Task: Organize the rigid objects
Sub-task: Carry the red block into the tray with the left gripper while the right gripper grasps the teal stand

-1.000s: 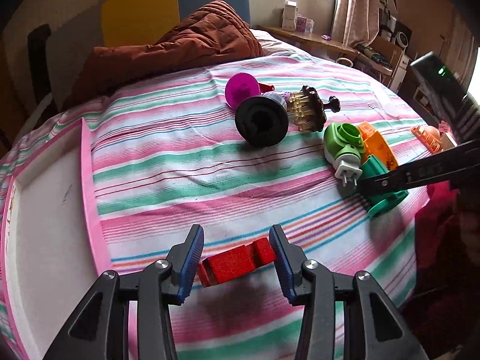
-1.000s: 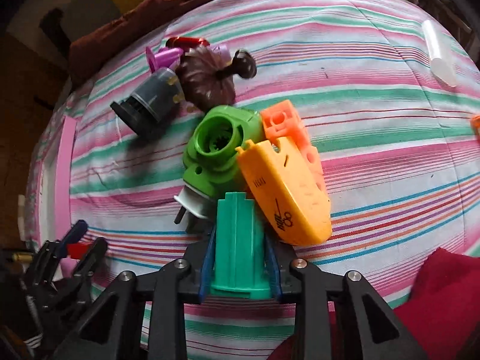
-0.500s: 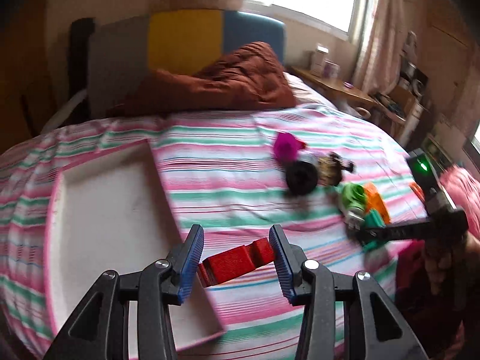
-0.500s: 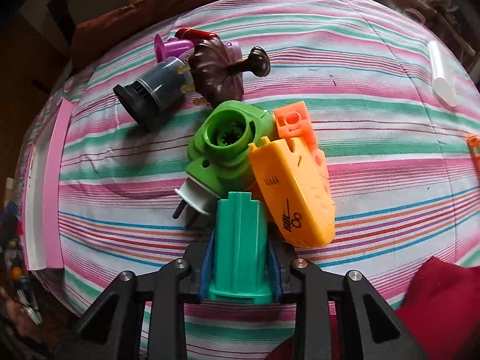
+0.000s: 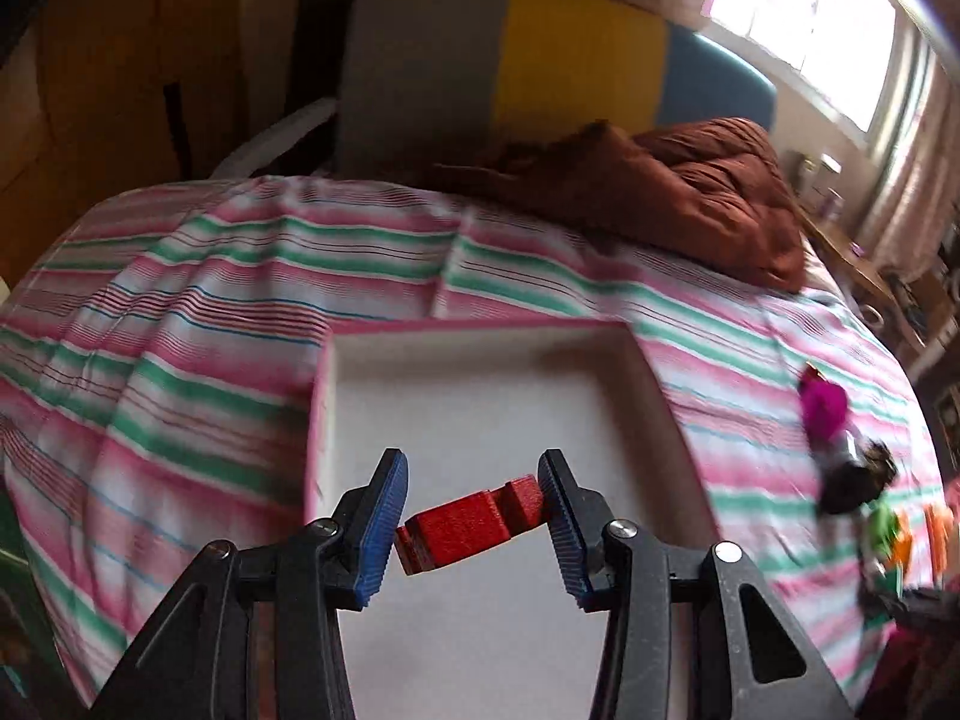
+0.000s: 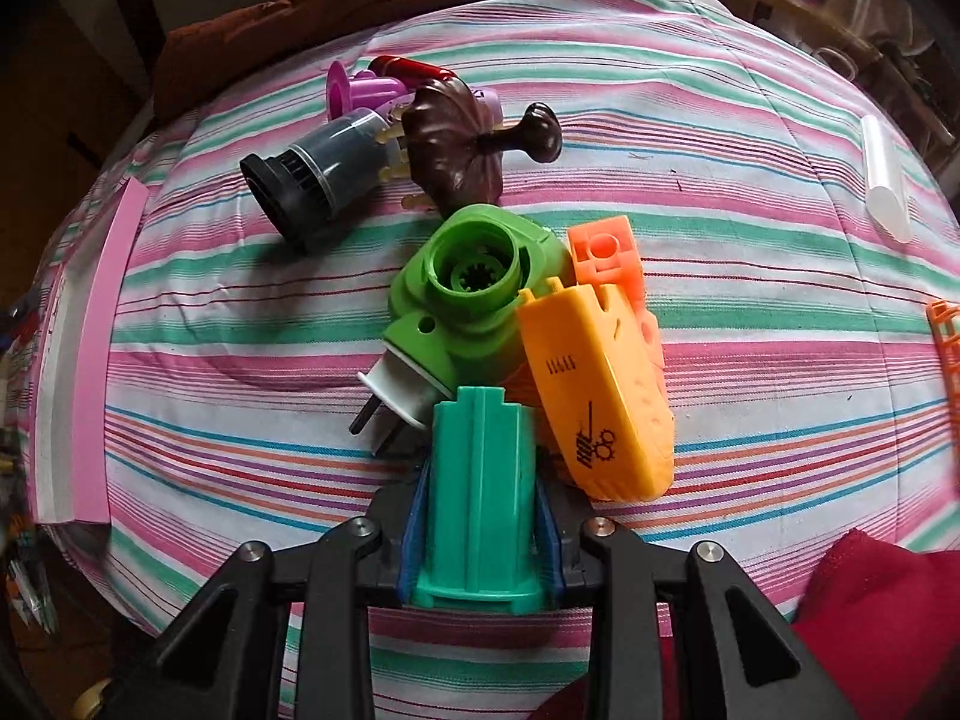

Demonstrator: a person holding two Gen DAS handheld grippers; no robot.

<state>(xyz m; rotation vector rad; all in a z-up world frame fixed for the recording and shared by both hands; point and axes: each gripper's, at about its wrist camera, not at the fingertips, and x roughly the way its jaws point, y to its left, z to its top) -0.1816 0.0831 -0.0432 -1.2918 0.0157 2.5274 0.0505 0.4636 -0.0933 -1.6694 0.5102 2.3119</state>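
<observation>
My left gripper [image 5: 474, 525] is shut on a red block [image 5: 471, 525] and holds it above the white inside of a pink-rimmed tray [image 5: 480, 330] on the striped bed. My right gripper [image 6: 483, 522] is shut on a teal plastic part [image 6: 483, 510] at the near edge of a pile. Touching it are a green plug-like part [image 6: 462, 294] with a white pronged end and a yellow-orange casing [image 6: 594, 384]. Behind lie an orange block [image 6: 606, 252], a brown knobbed piece [image 6: 462, 144], a black and clear cylinder [image 6: 318, 174] and a purple part [image 6: 360, 90].
A brown quilt [image 5: 690, 198] lies at the back of the bed. A clear tube [image 6: 885, 180] and an orange grid piece [image 6: 945, 348] lie at the right. A dark red cloth [image 6: 870, 618] is at the near right. The tray's pink edge [image 6: 99, 360] shows at the left.
My left gripper has swung left with the red block, from over the bedspread to over the tray. My right gripper has kept its hold on the teal part and pulled back slightly.
</observation>
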